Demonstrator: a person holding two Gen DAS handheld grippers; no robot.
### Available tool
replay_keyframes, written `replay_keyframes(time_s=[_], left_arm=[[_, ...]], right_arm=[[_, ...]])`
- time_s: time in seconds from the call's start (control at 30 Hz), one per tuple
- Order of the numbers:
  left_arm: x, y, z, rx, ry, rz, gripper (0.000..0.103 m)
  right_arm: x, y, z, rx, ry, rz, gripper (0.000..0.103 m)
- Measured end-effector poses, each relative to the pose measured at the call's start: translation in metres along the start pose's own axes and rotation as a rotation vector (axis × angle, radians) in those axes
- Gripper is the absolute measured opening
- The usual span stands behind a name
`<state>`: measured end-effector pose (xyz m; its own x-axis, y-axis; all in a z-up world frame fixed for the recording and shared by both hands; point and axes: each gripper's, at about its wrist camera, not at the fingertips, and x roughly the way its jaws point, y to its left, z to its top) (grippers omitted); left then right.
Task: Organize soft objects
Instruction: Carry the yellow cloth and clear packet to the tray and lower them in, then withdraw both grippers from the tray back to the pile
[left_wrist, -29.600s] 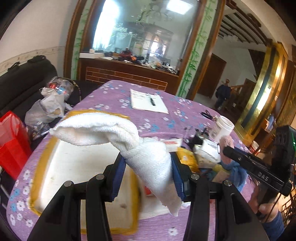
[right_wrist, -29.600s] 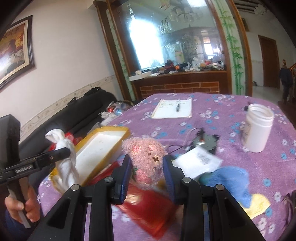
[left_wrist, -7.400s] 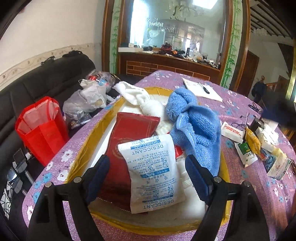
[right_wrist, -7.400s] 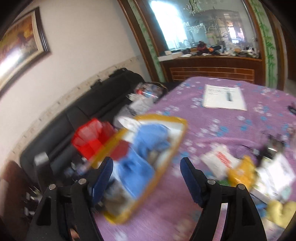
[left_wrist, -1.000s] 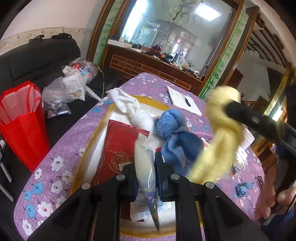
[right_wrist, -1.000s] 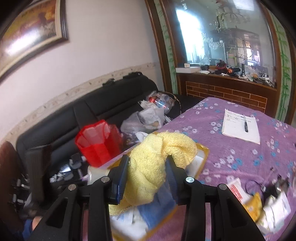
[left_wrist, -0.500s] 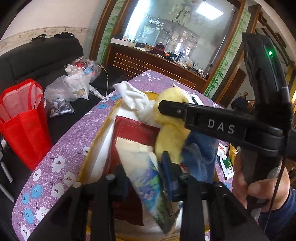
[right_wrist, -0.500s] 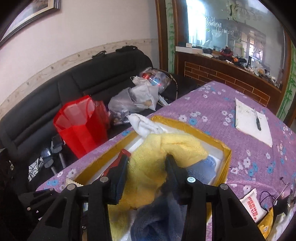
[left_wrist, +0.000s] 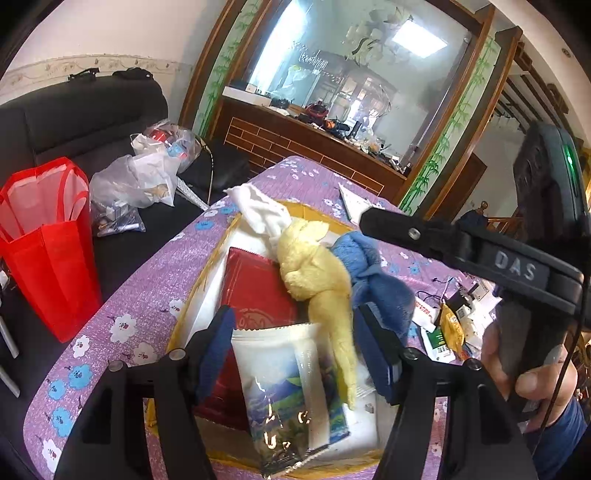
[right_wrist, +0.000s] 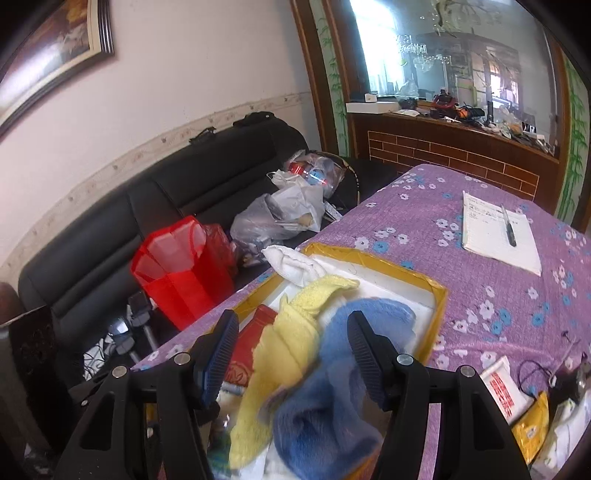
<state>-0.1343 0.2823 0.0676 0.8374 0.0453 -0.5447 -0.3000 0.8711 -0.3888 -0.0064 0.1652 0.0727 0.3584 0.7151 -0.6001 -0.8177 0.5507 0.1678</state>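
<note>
My left hand-held gripper (left_wrist: 295, 354) opening, snack packet (left_wrist: 291, 391) loose between jaws, in tray (right_wrist: 436, 317). My right hand-held gripper (right_wrist: 291, 354) opening over yellow towel (right_wrist: 288, 347), long axis running away from me.

My left gripper (left_wrist: 295, 347) is opening — a glossy pouch (left_wrist: 291, 391) is lying loose between its jaws.

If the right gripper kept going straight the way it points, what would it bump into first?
Probably the yellow towel. It lies between the opening jaws of the right gripper, with no pad pressing it, and the blue towel is beside it in the tray. Depth is hard to judge here.
</note>
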Motion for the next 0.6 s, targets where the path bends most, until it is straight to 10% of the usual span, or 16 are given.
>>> replay_keyframes(time_s=[0.6], left_arm=[[-0.003, -0.101, -0.011, 0.192, 0.009, -0.044, 0.075]], right_arm=[[-0.120, -0.102, -0.068, 0.196, -0.058, 0.031, 0.066]])
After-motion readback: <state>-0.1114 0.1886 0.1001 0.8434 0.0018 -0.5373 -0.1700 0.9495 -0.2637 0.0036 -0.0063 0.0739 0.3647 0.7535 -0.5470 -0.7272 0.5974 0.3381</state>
